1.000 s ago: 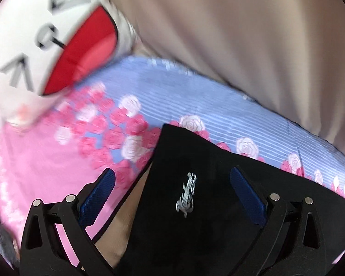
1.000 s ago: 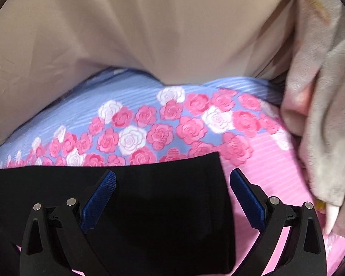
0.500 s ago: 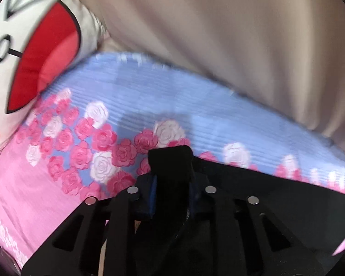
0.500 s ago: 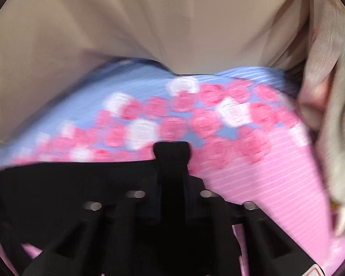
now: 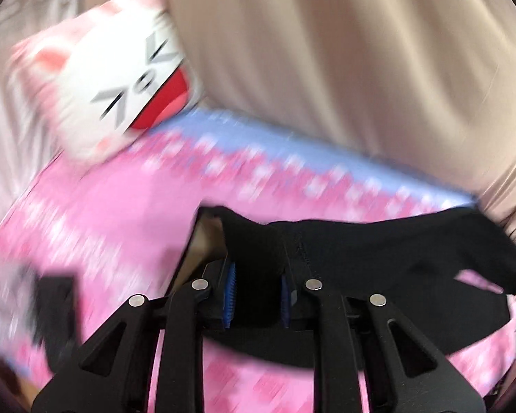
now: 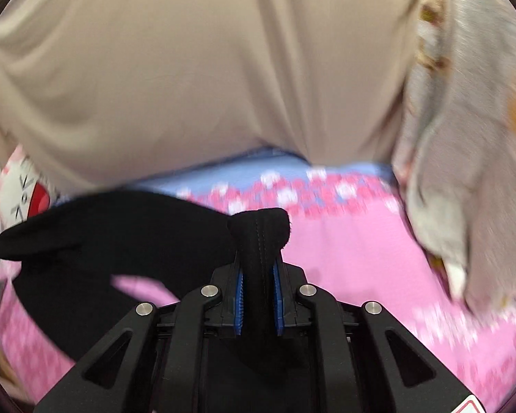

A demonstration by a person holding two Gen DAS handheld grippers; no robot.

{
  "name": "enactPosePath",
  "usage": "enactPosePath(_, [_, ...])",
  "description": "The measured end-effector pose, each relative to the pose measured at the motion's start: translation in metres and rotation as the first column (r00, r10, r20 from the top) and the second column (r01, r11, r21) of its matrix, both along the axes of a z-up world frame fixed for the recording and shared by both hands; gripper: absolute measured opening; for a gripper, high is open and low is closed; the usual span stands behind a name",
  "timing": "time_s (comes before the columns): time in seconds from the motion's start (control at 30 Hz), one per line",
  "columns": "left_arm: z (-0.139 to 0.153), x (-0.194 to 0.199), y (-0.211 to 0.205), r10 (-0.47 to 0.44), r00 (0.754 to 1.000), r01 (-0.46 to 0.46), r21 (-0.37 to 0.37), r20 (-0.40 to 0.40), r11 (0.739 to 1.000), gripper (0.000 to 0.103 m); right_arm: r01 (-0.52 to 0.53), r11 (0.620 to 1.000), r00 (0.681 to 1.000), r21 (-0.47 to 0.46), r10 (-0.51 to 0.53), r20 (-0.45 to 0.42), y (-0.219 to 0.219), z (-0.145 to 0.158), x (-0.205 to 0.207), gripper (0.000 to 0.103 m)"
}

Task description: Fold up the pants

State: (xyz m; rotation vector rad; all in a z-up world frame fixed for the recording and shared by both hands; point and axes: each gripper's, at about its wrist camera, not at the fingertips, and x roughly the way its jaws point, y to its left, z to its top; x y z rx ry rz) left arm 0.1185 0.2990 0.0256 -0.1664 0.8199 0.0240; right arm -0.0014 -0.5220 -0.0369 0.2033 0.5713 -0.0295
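The black pants point(image 5: 378, 241) hang lifted above a pink and blue rose-print bed sheet point(image 5: 113, 213). My left gripper point(image 5: 256, 296) is shut on one bunched corner of the pants, black cloth pinched between its blue pads point(image 5: 229, 292). In the right wrist view my right gripper point(image 6: 258, 296) is shut on the other corner of the pants point(image 6: 120, 227), a stitched fold sticking up between the blue pads point(image 6: 278, 304). The cloth sags in a band between the two grippers, clear of the sheet. Both views are motion blurred.
A white cartoon-face cushion point(image 5: 120, 82) lies at the far left of the bed. A beige curtain point(image 6: 203, 69) hangs behind the bed. A grey patterned blanket point(image 6: 464, 144) is heaped at the right side. A dark object point(image 5: 55, 309) lies on the sheet at lower left.
Both grippers went from open over the flat pants to shut on its corners. They then lifted the cloth and pulled back from the curtain, so more pink sheet shows.
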Motion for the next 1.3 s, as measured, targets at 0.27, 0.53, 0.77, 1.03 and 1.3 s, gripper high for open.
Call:
enactPosePath(0.27, [-0.077, -0.05, 0.019, 0.182, 0.975, -0.179, 0.029, -0.127, 0.983, 0.077, 0.096, 0.995, 0.99, 0.034, -0.092, -0.105, -0.01, -0.053, -0.065, 0.06])
enactPosePath(0.53, [-0.061, -0.088, 0.034, 0.233, 0.97, -0.237, -0.479, -0.069, 0.845, 0.097, 0.197, 0.973, 0.978, 0.119, -0.203, 0.044, -0.013, -0.035, -0.132, 0.084])
enactPosePath(0.77, [-0.118, -0.023, 0.033, 0.07, 0.945, -0.3, -0.764, -0.319, 0.571, 0.081, 0.155, 0.976, 0.987, 0.153, -0.161, 0.028, 0.011, -0.043, -0.124, 0.084])
enactPosePath(1.03, [-0.03, 0.008, 0.028, 0.045, 0.994, -0.096, -0.641, -0.095, 0.761, 0.007, 0.102, 0.978, 0.994, 0.18, -0.108, 0.022, 0.04, -0.045, -0.105, 0.084])
enactPosePath(1.3, [-0.099, -0.044, 0.046, 0.156, 0.944, -0.282, -0.463, -0.291, 0.84, 0.013, 0.116, 0.966, 0.993, 0.232, -0.107, -0.049, 0.042, -0.071, -0.099, 0.084])
